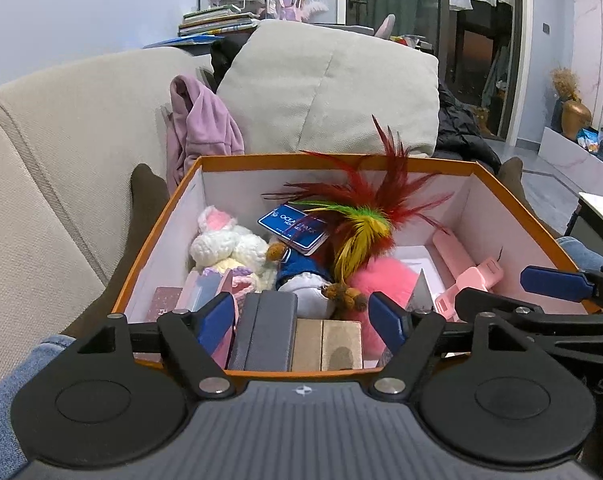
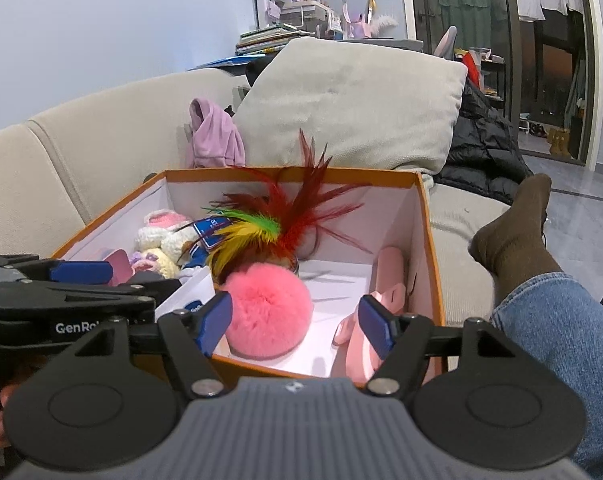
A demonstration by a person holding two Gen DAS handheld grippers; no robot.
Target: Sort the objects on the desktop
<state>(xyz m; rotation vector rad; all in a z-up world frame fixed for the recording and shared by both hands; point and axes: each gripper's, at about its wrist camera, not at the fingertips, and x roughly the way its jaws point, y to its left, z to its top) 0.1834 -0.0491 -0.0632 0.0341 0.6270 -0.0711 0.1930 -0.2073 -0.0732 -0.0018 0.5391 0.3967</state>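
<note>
An orange box (image 1: 341,162) with white inner walls sits on a person's lap and also shows in the right wrist view (image 2: 431,248). It holds a crocheted white bunny (image 1: 225,246), a blue card (image 1: 293,230), a red, green and yellow feather toy (image 1: 365,220), a pink pompom (image 2: 267,310), pink plastic pieces (image 1: 473,276), and grey (image 1: 267,332) and gold (image 1: 327,344) cases. My left gripper (image 1: 305,322) is open and empty over the box's near edge. My right gripper (image 2: 295,322) is open, its blue pads either side of the pompom without touching it.
A beige sofa (image 1: 61,152) with a large cushion (image 1: 325,84), a lilac garment (image 1: 199,124) and a black jacket (image 2: 481,152) lies behind the box. The person's jeans leg and brown sock (image 2: 517,228) lie to the right of the box.
</note>
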